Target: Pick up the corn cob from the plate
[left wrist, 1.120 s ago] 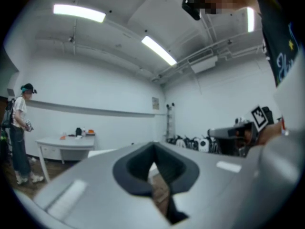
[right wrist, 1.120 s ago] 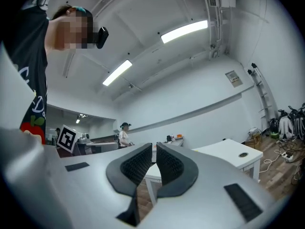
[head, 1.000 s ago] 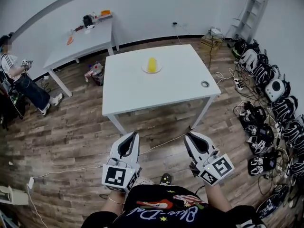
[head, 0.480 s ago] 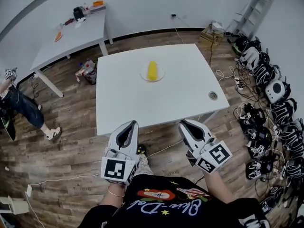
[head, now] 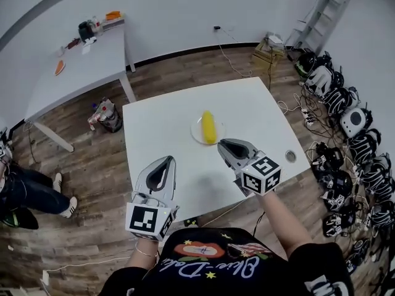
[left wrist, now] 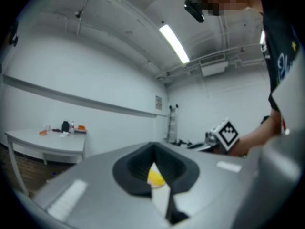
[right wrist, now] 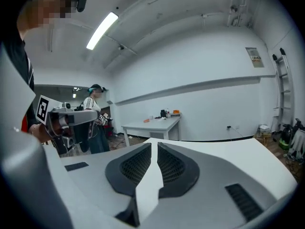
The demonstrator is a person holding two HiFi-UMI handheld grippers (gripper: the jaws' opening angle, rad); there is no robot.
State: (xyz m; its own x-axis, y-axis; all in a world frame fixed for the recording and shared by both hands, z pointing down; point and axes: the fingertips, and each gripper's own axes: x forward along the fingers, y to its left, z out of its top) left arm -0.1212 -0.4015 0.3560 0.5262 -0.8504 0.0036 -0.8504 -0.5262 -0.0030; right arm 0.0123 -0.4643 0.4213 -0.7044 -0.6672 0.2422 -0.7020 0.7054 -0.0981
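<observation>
A yellow corn cob (head: 208, 127) lies on a small white plate (head: 196, 137) in the middle of the white table (head: 160, 134). My right gripper (head: 223, 145) is shut and empty, its tips just off the plate's near right rim, a little short of the cob. Further back, my left gripper (head: 165, 160) hangs over the table's near left part, also shut and empty. In the left gripper view the corn cob (left wrist: 155, 177) shows as a yellow spot in the slit between the shut left gripper (left wrist: 153, 147) jaws. The right gripper (right wrist: 154, 144) view shows only bare table beyond its tips.
A small round ring (head: 290, 156) lies near the table's right edge. Several headsets (head: 345, 134) and cables line the floor on the right. A second table (head: 74, 73) with small items stands at the back left. A person (head: 15, 190) is at the far left, a ladder (head: 321, 11) at the back right.
The view has closed in on the white table. Both grippers went from above the floor to above the tabletop, and the right one has reached forward close to the plate.
</observation>
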